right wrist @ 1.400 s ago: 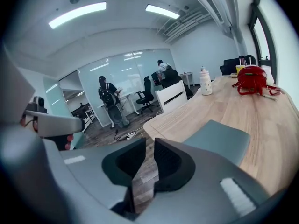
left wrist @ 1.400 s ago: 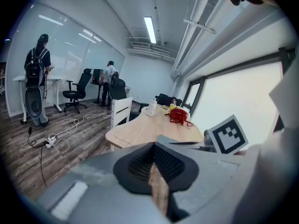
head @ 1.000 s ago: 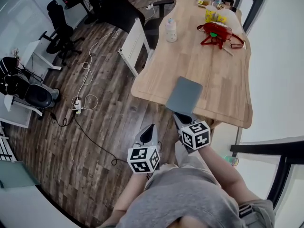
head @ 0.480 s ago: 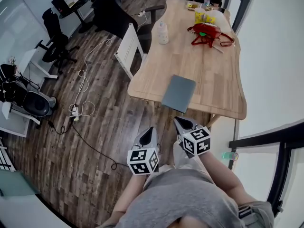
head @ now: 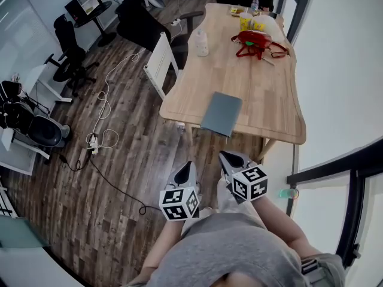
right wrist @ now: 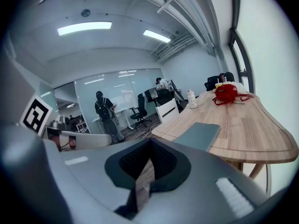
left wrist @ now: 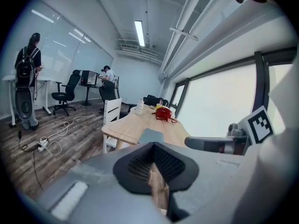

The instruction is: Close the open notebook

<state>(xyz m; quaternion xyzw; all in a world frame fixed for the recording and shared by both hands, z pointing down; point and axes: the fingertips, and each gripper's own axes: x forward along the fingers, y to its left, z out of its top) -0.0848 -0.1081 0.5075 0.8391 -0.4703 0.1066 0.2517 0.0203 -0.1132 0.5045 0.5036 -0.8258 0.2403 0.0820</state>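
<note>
The left hand-held gripper (head: 187,168) is pinched shut and empty; so is the right hand-held gripper (head: 227,158), both well short of the pale wooden table (head: 263,94). The flat grey-blue notebook (head: 221,113) lies at its near edge, seemingly closed: avoid nudging it off.

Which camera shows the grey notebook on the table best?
The head view: the notebook lies whole, closed, at the table's near edge. The right gripper view shows it at a low slant; the left gripper view shows only a sliver of it.
</note>
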